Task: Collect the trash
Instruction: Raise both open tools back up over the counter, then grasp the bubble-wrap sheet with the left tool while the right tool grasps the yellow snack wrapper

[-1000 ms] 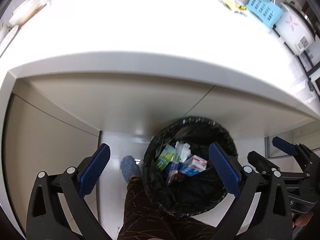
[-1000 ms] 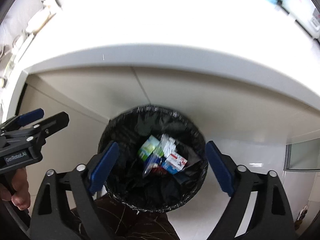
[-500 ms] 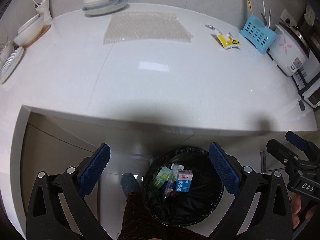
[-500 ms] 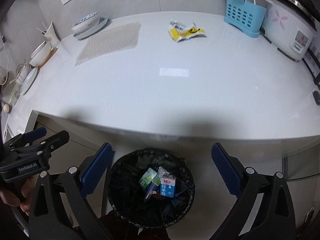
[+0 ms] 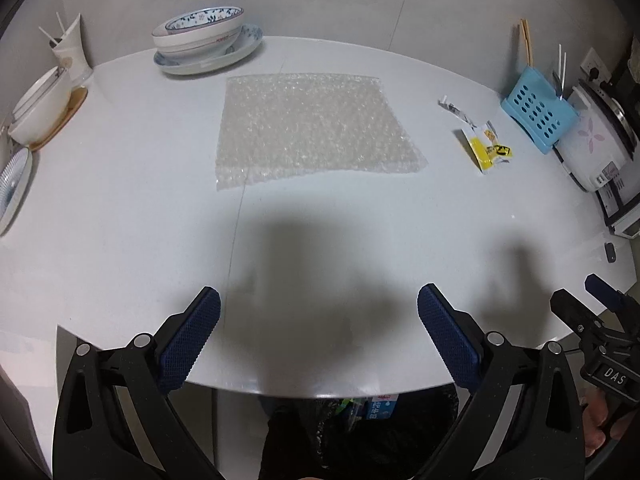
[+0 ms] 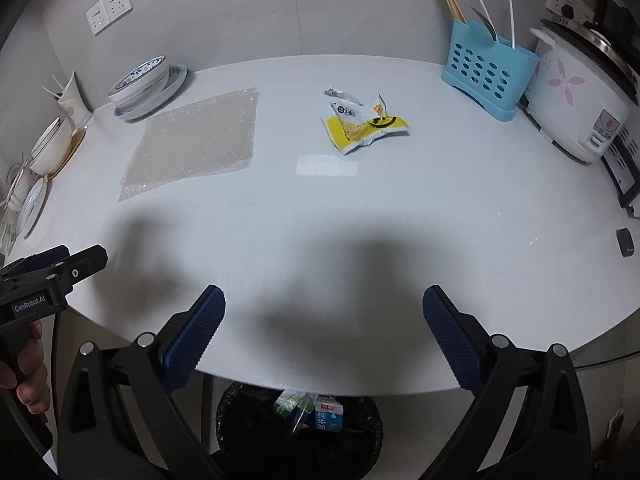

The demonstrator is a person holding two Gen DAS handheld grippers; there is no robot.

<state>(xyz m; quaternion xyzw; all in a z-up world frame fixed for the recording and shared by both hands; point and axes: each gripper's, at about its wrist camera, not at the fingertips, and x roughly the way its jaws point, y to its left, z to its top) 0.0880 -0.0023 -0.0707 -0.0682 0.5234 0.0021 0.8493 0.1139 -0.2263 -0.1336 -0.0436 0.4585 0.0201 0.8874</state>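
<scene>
A sheet of bubble wrap point(image 5: 312, 128) point(image 6: 196, 144) lies flat on the white counter point(image 5: 120, 220). A torn yellow snack wrapper point(image 5: 484, 148) point(image 6: 362, 124) lies to its right. A black-lined trash bin point(image 6: 300, 424) point(image 5: 360, 420) with cartons in it stands on the floor below the counter's front edge. My left gripper point(image 5: 318, 340) is open and empty above the counter's front edge. My right gripper point(image 6: 324, 336) is open and empty too, to the right of the left one.
Stacked bowls and plates point(image 5: 204, 40) stand at the back left, more dishes point(image 5: 36, 108) along the left edge. A blue utensil holder point(image 6: 486, 68) and a rice cooker point(image 6: 580, 92) stand at the back right. A small dark object point(image 6: 625, 242) lies near the right edge.
Both grippers have risen from over the trash bin to counter height and tilted forward. The counter top now fills both views and the bin has dropped to the bottom edge.
</scene>
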